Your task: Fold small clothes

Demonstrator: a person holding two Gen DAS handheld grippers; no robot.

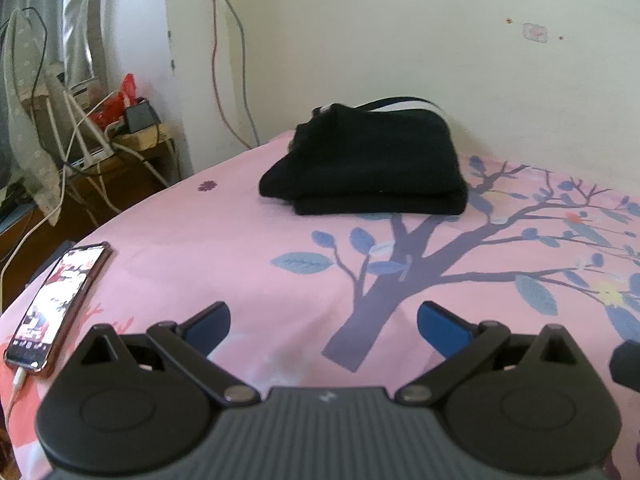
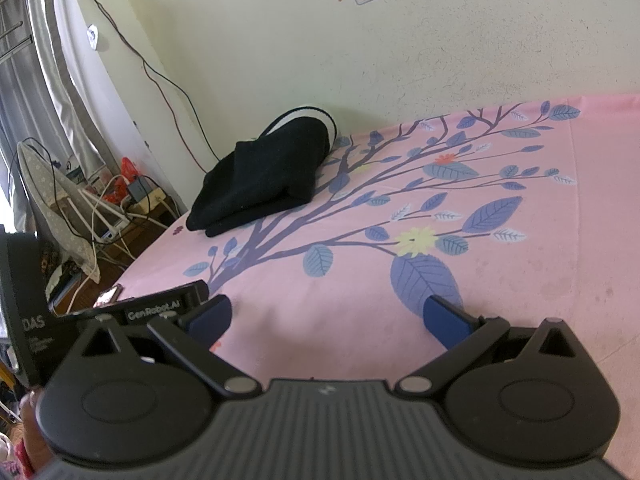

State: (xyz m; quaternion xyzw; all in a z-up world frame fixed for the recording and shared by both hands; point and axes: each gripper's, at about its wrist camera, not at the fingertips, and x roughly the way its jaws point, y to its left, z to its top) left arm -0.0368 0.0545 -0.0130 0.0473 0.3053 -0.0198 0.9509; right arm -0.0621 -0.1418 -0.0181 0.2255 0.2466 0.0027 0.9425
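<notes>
Bare bed sheet (image 2: 520, 280) is seen across the middle and right. The far left corner is occupied by folded black clothes (image 1: 368, 168); a phone (image 1: 60, 304) lies at the left edge.

Right gripper (image 2: 327, 316) hovering wide apart over pink bedsheet (image 2: 520, 280); folded black garment (image 2: 264, 176) lying well ahead near wall (image 2: 360, 60).

A folded garment (image 1: 368, 168) is laid on the far part of the bed (image 1: 248, 264), close to the wall (image 1: 400, 40) behind it. A phone (image 1: 60, 304) is set at the bed's near left edge, well apart from the garment. Left of the bed, a low table (image 1: 132, 148) is found, with cables (image 1: 80, 132) piled on it.
</notes>
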